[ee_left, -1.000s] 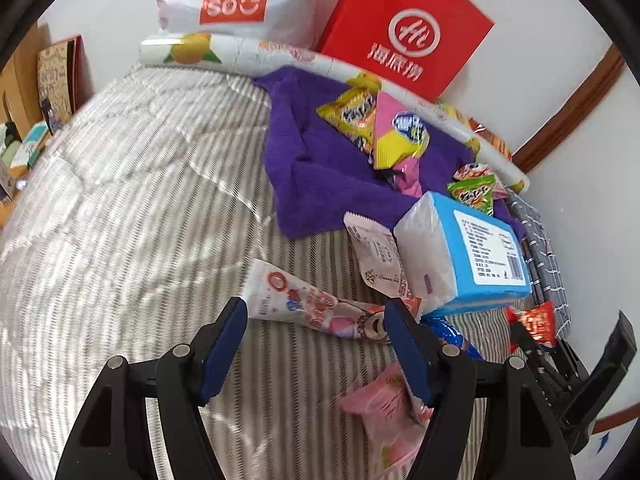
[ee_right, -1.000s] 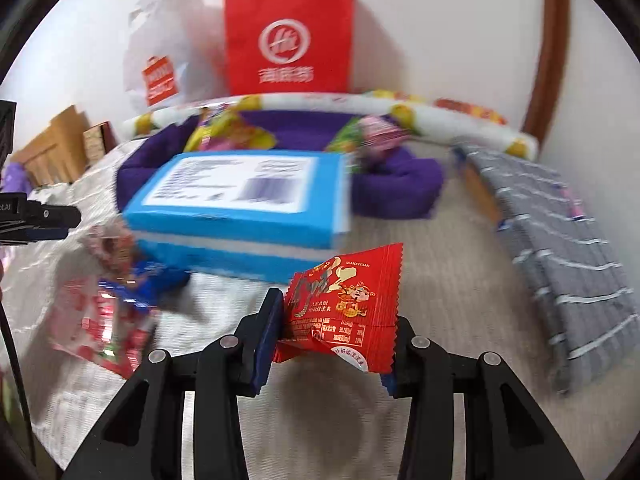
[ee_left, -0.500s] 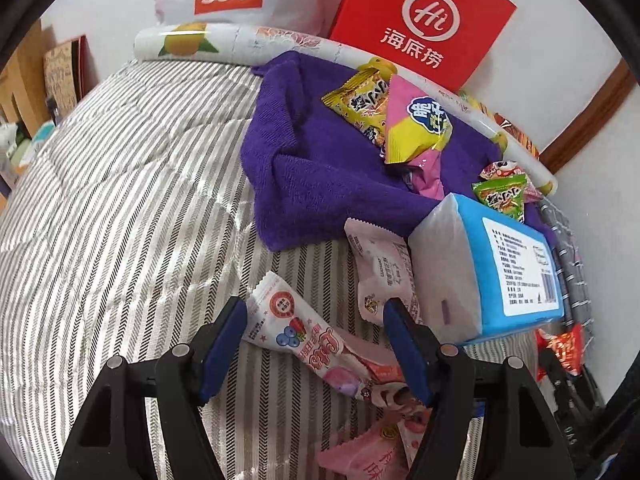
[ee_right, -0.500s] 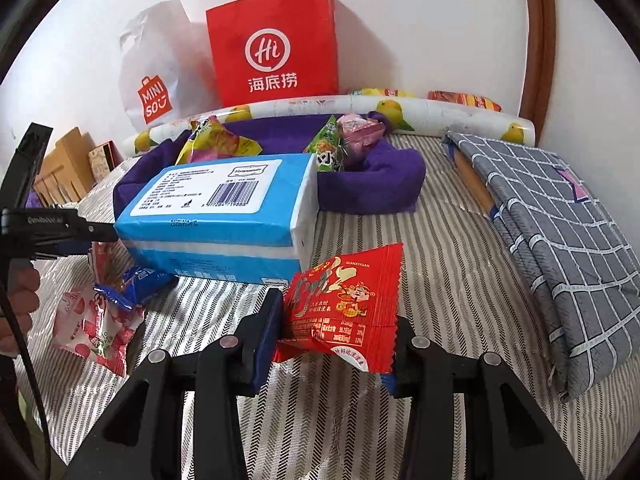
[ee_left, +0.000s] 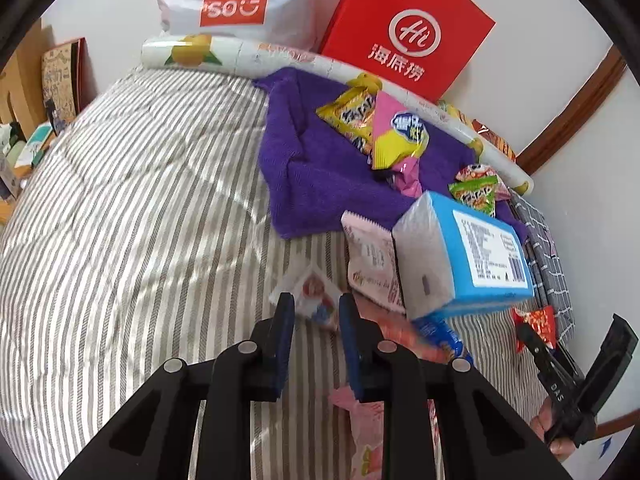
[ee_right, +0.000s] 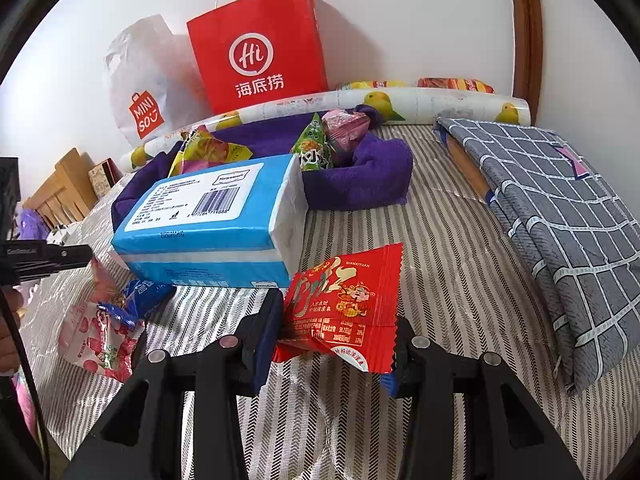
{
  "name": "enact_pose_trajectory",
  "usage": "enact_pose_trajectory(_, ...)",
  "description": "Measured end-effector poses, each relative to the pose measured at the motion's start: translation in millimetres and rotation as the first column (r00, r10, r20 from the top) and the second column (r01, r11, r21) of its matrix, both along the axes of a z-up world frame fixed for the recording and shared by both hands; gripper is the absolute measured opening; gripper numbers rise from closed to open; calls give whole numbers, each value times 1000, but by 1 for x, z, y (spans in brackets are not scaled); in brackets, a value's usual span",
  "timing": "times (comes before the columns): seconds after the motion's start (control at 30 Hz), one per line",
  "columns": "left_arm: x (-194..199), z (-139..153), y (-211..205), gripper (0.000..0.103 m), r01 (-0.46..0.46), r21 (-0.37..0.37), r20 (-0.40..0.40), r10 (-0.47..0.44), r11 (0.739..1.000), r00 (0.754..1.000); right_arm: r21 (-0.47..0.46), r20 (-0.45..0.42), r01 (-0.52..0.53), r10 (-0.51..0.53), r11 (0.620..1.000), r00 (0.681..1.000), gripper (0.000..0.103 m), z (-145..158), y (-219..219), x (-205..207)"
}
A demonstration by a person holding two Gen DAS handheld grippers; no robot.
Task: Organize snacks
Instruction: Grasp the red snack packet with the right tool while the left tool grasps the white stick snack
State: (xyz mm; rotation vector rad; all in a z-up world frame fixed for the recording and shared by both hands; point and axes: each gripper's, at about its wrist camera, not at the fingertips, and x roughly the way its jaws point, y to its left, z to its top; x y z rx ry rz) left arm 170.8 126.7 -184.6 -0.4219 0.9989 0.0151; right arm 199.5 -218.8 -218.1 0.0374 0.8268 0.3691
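Note:
My left gripper (ee_left: 314, 304) is shut on the end of a long white and pink snack packet (ee_left: 316, 298) lying on the striped bed. My right gripper (ee_right: 334, 320) is shut on a red snack packet (ee_right: 346, 304), held above the bed; it also shows in the left wrist view (ee_left: 538, 326). A purple towel nest (ee_left: 316, 176) at the back holds yellow, pink and green snack bags (ee_left: 396, 132). A pale pink packet (ee_left: 370, 260) leans on a blue tissue pack (ee_left: 464, 256). Blue (ee_right: 140, 298) and strawberry-print packets (ee_right: 100, 340) lie beside the tissue pack.
A red paper bag (ee_left: 408, 36) and a white Miniso bag (ee_left: 232, 0) stand against the wall behind a rolled fruit-print mat (ee_left: 224, 54). A folded grey checked cloth (ee_right: 560, 216) lies at the right. Wooden furniture (ee_right: 60, 192) stands at the left.
My left gripper has closed from wide open onto the end of the long white and pink packet. My right gripper has risen and pulled back a little, still holding the red packet.

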Motion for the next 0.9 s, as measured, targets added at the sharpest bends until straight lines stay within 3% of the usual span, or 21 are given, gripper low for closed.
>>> enact_pose_trajectory(0.1,-3,-5,-2,22,13,-32,-25,-13,999,1000,-15,4,-2,2,1000,1000,43,0,2,-1)
enact_pose_trajectory(0.2,-4,-10,-8,33,27,-70,-30,-29,997,999,-21,3,-6,6,1000,1000,43,0,3,-1)
enact_pose_trajectory(0.3,-3,-12,-12,35,31,-99,-25,-33,995,999,-19,-1,-9,9,1000,1000,43,-1,3,-1)
enact_pose_trajectory(0.4,4,-15,-17,49,32,-123,-36,-37,992,999,-12,-6,-7,6,1000,1000,43,-1,1,0)
enact_pose_trajectory(0.63,15,-22,-31,48,24,-93,-35,-28,995,999,34,-15,-6,7,999,1000,42,-1,-5,2)
enact_pose_trajectory(0.67,17,-22,-31,46,20,-93,-33,-23,995,999,38,-15,-4,5,999,1000,41,-1,-6,2)
enact_pose_trajectory(0.73,20,-25,-32,31,19,-90,-35,-22,996,999,44,-18,-5,6,999,1000,38,-2,-7,3)
enact_pose_trajectory(0.9,19,-25,-32,23,36,-93,-6,-36,995,999,47,-31,-1,3,999,1000,35,-3,-7,5)
